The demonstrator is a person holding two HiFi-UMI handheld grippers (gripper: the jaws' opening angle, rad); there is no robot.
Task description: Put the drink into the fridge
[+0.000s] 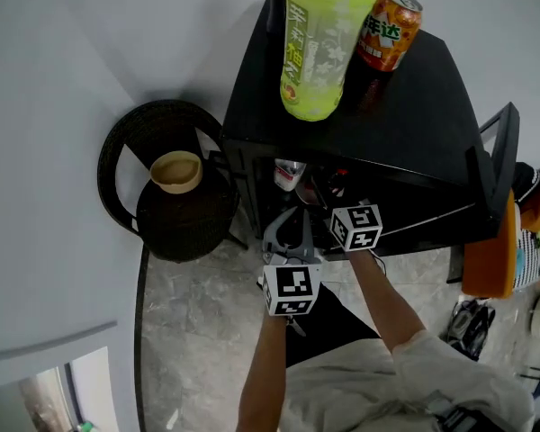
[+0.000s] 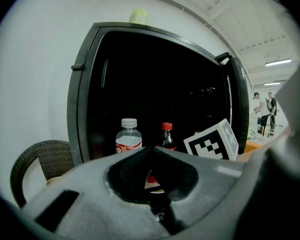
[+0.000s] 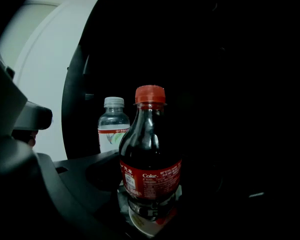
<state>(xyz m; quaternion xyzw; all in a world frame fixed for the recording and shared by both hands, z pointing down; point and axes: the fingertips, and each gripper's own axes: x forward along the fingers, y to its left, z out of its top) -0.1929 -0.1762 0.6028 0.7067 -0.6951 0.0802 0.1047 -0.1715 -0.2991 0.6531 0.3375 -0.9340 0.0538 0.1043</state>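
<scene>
A small Coke bottle (image 3: 150,159) with a red cap stands upright between the jaws of my right gripper (image 3: 150,206), which is shut on its lower part, inside the dark open fridge (image 1: 405,106). In the head view only this gripper's marker cube (image 1: 355,226) shows at the fridge mouth. A water bottle (image 3: 113,124) stands deeper inside, to the left. My left gripper (image 1: 297,228) hovers just outside the fridge opening, its grey jaws (image 2: 150,150) shut on nothing. It looks at the water bottle (image 2: 128,136) and the Coke bottle (image 2: 166,135).
On the fridge top stand a tall green bottle (image 1: 319,43), an orange can (image 1: 389,30) and a dark bottle partly cut off. The fridge door (image 1: 499,151) hangs open at the right. A wicker chair (image 1: 162,178) sits left of the fridge against the white wall.
</scene>
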